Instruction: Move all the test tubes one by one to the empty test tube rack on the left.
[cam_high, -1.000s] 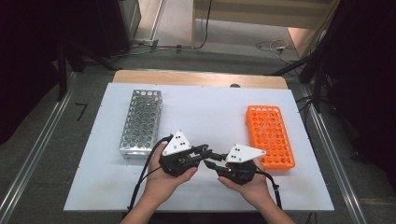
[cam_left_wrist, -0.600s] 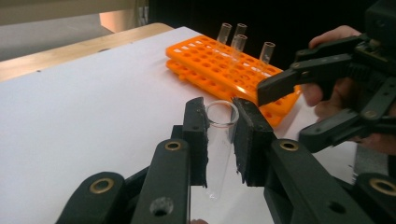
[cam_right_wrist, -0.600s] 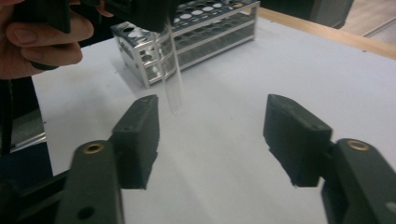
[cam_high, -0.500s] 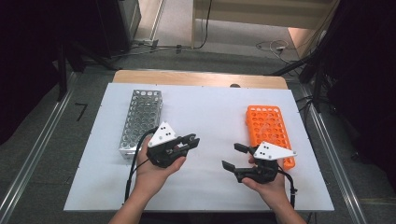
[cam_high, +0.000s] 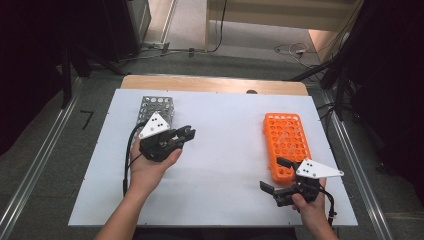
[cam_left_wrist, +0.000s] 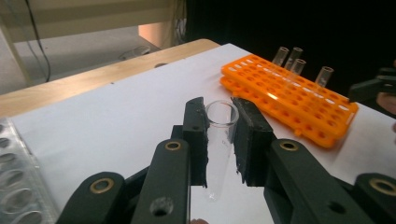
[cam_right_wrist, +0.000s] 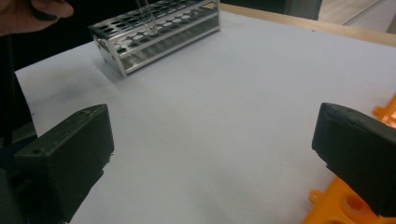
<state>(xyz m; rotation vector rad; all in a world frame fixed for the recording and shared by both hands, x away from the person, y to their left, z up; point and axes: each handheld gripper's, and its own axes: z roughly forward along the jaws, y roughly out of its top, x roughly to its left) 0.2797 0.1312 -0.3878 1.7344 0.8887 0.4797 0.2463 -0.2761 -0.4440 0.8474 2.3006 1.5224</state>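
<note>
My left gripper (cam_high: 186, 135) is shut on a clear empty test tube (cam_left_wrist: 218, 140), gripped just below its rim with the open mouth up. It hovers just right of the metal rack (cam_high: 156, 107). In the right gripper view the tube (cam_right_wrist: 147, 16) hangs close to that rack (cam_right_wrist: 159, 37). My right gripper (cam_high: 272, 175) stands open and holds nothing, at the near end of the orange rack (cam_high: 287, 142). Its jaws (cam_right_wrist: 210, 154) are wide apart over bare white table. Several clear tubes (cam_left_wrist: 293, 58) stand at the far side of the orange rack (cam_left_wrist: 289, 93).
The white table top (cam_high: 225, 165) has a wooden strip (cam_high: 210, 84) along its far edge. Metal rails and dark equipment flank both sides. A wide bare stretch lies between the two racks.
The two grippers were close together at mid-table a second ago. The left has moved left toward the metal rack; the right has moved right and nearer, beside the orange rack.
</note>
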